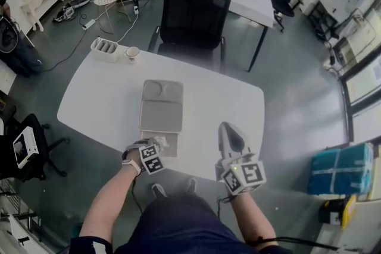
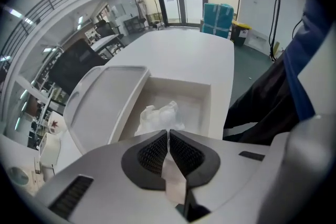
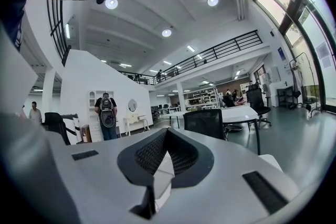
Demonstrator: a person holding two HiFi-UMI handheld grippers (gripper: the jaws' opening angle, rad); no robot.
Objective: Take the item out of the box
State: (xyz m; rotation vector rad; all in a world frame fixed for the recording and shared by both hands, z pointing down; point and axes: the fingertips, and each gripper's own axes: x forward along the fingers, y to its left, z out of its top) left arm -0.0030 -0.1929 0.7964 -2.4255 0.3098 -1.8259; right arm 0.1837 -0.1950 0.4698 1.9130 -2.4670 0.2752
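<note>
A white box (image 2: 181,87) lies open on the white table (image 1: 95,98), near the front edge, its lid (image 1: 162,105) folded back flat. Inside the box lies a crumpled white item (image 2: 157,115). My left gripper (image 2: 168,132) reaches into the box from the near side, and its jaws are shut, pinching the item's near edge. In the head view the left gripper (image 1: 156,143) sits over the box's near compartment. My right gripper (image 1: 231,131) hovers over the table to the right of the box, shut, with nothing between its jaws. Its own view looks out across the room.
A white cup (image 1: 132,53) and a white slotted holder (image 1: 106,49) stand at the table's far left. A black chair (image 1: 193,18) is behind the table. Blue bins (image 1: 339,169) stand on the floor at right. A person with a backpack (image 3: 107,115) is far off.
</note>
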